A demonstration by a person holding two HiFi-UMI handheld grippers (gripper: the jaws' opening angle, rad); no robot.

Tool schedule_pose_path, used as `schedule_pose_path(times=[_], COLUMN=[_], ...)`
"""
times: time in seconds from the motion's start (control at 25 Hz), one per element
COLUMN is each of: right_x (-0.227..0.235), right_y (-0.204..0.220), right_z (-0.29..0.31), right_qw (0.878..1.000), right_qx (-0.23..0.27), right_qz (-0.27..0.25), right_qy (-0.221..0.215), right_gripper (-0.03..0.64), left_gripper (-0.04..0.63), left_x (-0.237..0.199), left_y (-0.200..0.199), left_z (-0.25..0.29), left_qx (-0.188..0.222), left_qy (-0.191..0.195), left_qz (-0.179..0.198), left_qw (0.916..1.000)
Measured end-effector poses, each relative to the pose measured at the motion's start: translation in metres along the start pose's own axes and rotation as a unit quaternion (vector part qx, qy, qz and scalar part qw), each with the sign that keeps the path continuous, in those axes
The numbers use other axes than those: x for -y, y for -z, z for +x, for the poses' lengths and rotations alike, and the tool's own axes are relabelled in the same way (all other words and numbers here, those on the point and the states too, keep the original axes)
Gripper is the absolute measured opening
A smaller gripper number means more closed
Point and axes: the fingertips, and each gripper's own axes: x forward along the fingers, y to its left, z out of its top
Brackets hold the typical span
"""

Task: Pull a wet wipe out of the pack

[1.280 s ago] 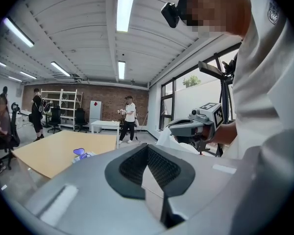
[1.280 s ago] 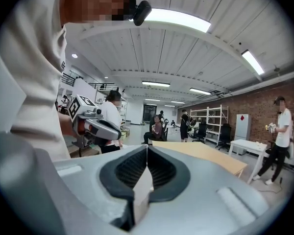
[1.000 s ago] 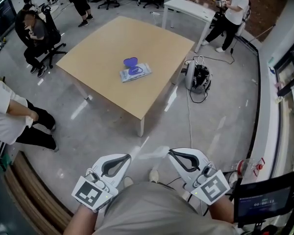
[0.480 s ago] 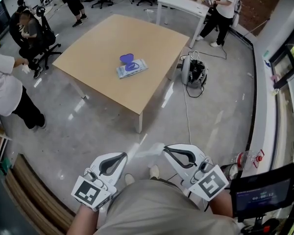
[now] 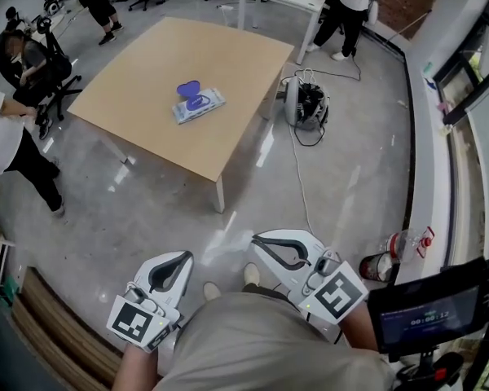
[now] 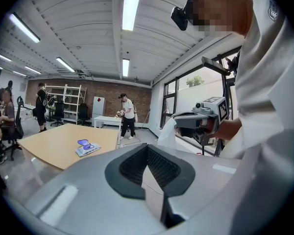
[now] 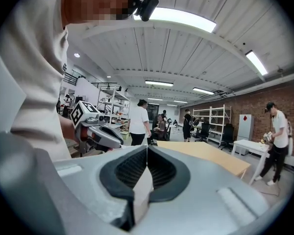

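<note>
I hold both grippers close against my body, well apart from the wooden table (image 5: 236,55). My left gripper (image 5: 173,265) has its jaws pressed together on nothing, and my right gripper (image 5: 269,247) is closed and empty too. The wet wipe pack (image 5: 200,104) lies near the table's middle, its blue lid (image 5: 188,89) flipped open. Bare concrete floor (image 5: 147,210) stretches between me and the table's near corner. A cabled machine (image 5: 304,104) sits just off its right edge.
</note>
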Motion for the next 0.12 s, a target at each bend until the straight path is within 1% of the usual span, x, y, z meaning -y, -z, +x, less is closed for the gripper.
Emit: schedule_pose_path(times=[0.12], right_x=[0.002], right_y=[0.0015], right_z=[-0.004], right_qw=[1.0], right_qx=[0.002], right_qz=[0.005], right_qy=[0.001], right_gripper=[0.005], left_gripper=[0.002], left_x=[0.0049], left_y=[0.0038], left_z=[0.0034], left_qx=[-0.003], left_qy=[-0.002], left_qz=[0.0], left_qw=[1.0])
